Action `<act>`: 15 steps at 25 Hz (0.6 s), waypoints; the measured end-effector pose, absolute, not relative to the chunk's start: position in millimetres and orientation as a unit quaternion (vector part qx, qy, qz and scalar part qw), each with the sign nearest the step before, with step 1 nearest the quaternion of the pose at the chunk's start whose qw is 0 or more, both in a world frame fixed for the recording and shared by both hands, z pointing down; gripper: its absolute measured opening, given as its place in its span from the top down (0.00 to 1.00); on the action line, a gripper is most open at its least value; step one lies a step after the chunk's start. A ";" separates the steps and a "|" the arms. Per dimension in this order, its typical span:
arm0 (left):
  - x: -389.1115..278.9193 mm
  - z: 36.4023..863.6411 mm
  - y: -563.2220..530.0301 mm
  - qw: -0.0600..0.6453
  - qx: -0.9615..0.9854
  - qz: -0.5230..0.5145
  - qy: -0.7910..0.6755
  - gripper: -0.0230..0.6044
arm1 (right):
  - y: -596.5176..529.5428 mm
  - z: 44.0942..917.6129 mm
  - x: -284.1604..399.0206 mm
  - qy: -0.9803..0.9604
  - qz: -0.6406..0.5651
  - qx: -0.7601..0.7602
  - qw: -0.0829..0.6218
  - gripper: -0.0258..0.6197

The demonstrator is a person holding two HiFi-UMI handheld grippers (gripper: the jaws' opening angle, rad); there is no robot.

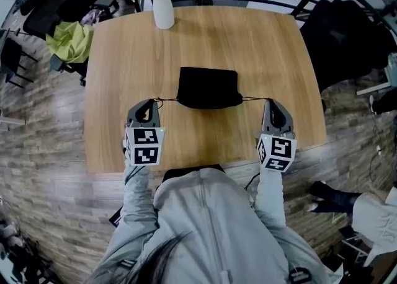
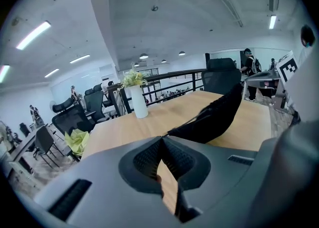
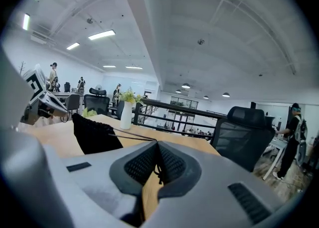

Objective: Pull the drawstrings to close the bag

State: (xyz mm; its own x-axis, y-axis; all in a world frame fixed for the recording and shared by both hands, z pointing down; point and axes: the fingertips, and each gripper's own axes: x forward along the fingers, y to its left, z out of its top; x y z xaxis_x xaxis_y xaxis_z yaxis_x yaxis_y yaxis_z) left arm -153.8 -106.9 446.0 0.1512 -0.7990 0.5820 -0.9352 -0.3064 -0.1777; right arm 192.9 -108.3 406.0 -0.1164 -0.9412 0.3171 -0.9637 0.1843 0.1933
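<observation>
Sideways was the direction that mattered: the black bag lay flat at the middle of the table, its long axis running left to right, directly between the two grippers. From each near corner of the bag a thin cord ran straight outward. The left cord led to the left gripper, and the right cord led to the right gripper. Both cords looked taut and nearly in one line, so further closing would probably call for drawing the hands apart along that line rather than toward the body. Neither hand was clearly nearer; each stood about equally far from its corner.

The left gripper view showed its jaws pressed together at the tip on the cord, with the bag rising just beyond. The right gripper view showed the same. The jaws met with the cord pinched between them and a knotted end hanging behind the pads.

The bag's near edge looked slightly gathered. How far the mouth had closed could not be told.

A white vase of flowers stood at the far edge, well apart from the bag. Nothing lay on the table along either cord's path outward.
</observation>
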 end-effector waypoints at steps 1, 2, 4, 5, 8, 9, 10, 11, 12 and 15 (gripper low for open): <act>-159.5 447.2 -106.5 0.115 0.745 0.302 -0.583 0.92 | -107.7 407.5 198.1 -0.742 0.035 0.644 0.185 0.92; -165.6 448.6 -105.6 0.120 0.741 0.301 -0.588 0.92 | -106.7 408.8 203.8 -0.738 0.038 0.649 0.184 0.92; -174.8 450.8 -102.9 0.135 0.737 0.294 -0.594 0.92 | -103.3 411.1 211.2 -0.733 0.035 0.651 0.194 0.92; -177.8 451.5 -102.2 0.139 0.735 0.291 -0.597 0.92 | -102.0 412.3 212.5 -0.732 0.033 0.650 0.199 0.92; -182.5 452.5 -101.9 0.137 0.730 0.295 -0.601 0.92 | -100.1 416.3 214.6 -0.729 0.040 0.654 0.199 0.92; -183.1 452.2 -102.0 0.135 0.730 0.296 -0.601 0.92 | -99.6 417.1 216.1 -0.728 0.041 0.655 0.199 0.92; -183.7 451.6 -102.1 0.134 0.730 0.295 -0.601 0.92 | -99.1 417.7 217.9 -0.726 0.041 0.656 0.200 0.92; -184.5 450.9 -102.1 0.133 0.730 0.294 -0.602 0.92 | -98.5 418.3 219.4 -0.725 0.041 0.658 0.201 0.92; -185.5 450.4 -101.9 0.132 0.731 0.294 -0.602 0.92 | -97.7 419.0 221.1 -0.724 0.041 0.659 0.201 0.92; -187.2 449.9 -100.0 0.128 0.730 0.296 -0.603 0.92 | -94.4 420.6 229.6 -0.718 0.046 0.665 0.201 0.92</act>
State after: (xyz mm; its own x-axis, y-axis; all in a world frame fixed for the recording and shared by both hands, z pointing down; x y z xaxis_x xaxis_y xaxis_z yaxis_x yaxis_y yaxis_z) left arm -187.2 -100.0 449.9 0.0975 -0.8040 0.5865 -0.9556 -0.2403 -0.1706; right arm 229.6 -94.4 420.6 -0.0352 -0.9364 0.3491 -0.9732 0.1115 0.2010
